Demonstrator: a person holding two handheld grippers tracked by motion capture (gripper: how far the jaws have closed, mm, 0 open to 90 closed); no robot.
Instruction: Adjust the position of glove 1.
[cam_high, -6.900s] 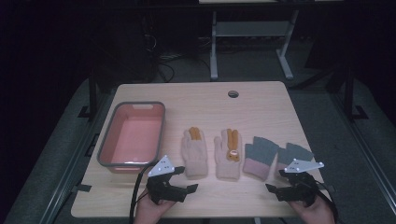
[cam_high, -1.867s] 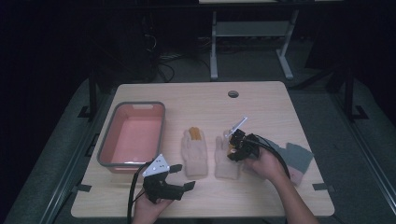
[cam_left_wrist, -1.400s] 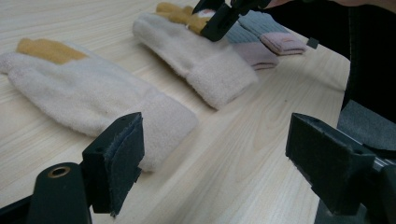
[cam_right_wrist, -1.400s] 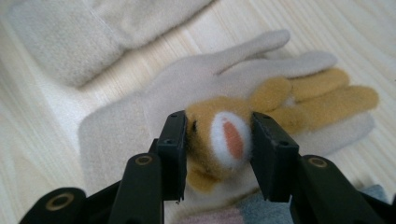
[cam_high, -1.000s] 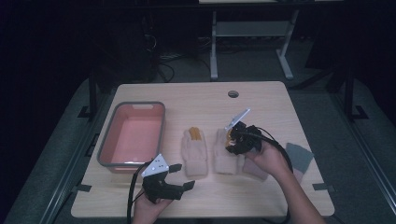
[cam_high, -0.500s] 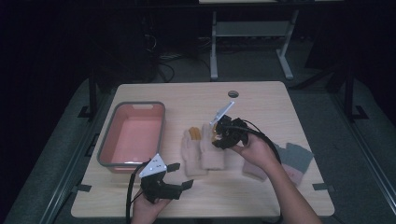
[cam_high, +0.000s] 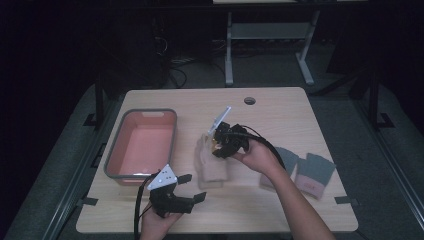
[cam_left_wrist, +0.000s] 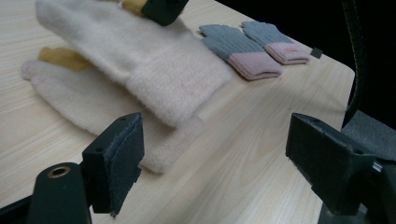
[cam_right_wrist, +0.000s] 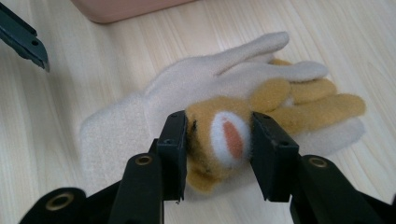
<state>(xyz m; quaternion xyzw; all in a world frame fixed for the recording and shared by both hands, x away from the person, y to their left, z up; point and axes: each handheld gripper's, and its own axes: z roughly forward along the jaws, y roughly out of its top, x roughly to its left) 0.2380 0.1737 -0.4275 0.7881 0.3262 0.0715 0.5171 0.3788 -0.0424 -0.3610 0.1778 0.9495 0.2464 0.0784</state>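
While in right claw, cream-and-ochre glove

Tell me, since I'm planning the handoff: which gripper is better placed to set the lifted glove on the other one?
Right. The right gripper is shut on the lifted glove, above the other glove. The left gripper sits open near the table edge, holding nothing.

Black claw with grey three-cornered plate and black cable
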